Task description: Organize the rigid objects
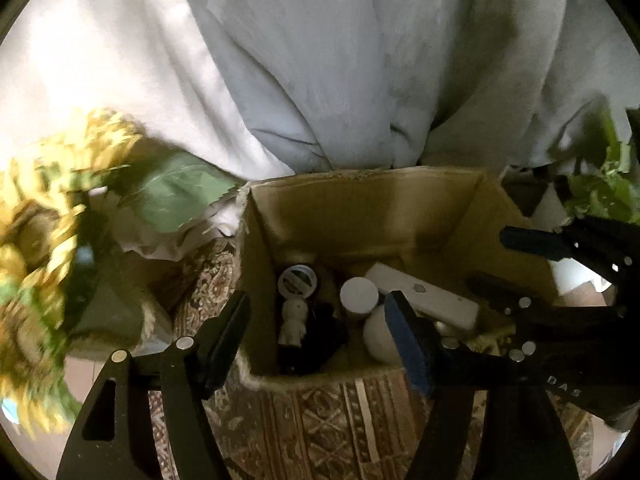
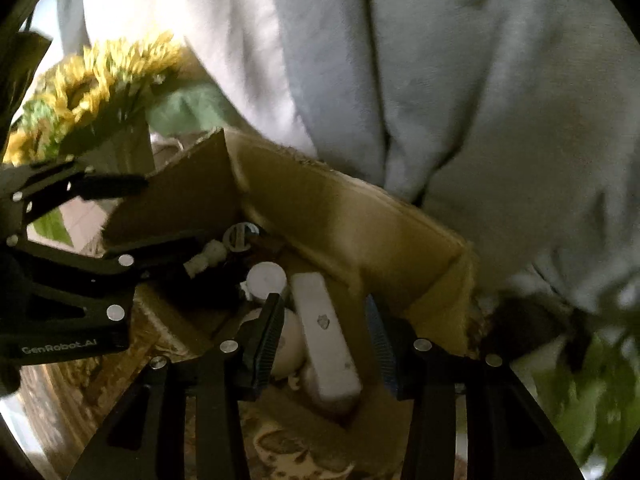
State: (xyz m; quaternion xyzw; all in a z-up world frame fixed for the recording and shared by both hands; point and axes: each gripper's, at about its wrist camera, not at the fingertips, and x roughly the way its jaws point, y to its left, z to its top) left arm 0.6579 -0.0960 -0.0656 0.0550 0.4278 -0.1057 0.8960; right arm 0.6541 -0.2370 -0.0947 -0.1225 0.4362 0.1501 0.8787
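Observation:
An open cardboard box [image 1: 360,208] [image 2: 360,224] holds a small white figurine [image 1: 294,322] [image 2: 204,258], a round lidded jar [image 1: 298,280] [image 2: 240,236], a white cylinder [image 1: 359,294] [image 2: 266,278], a long white case [image 1: 432,300] [image 2: 324,332] and a white round thing [image 1: 378,334] [image 2: 290,344]. My left gripper [image 1: 318,298] [image 2: 160,212] hangs open over the box's near left corner, one finger outside the wall, gripping nothing. My right gripper [image 2: 323,302] [image 1: 492,258] straddles the long white case, which lies in the box; a gap shows beside each pad.
Artificial sunflowers [image 1: 40,240] [image 2: 92,84] crowd the left of the box. Green leaves [image 1: 604,188] stand at its right. A pale draped cloth [image 1: 320,60] hangs close behind. The box rests on a patterned brown cloth [image 1: 320,420].

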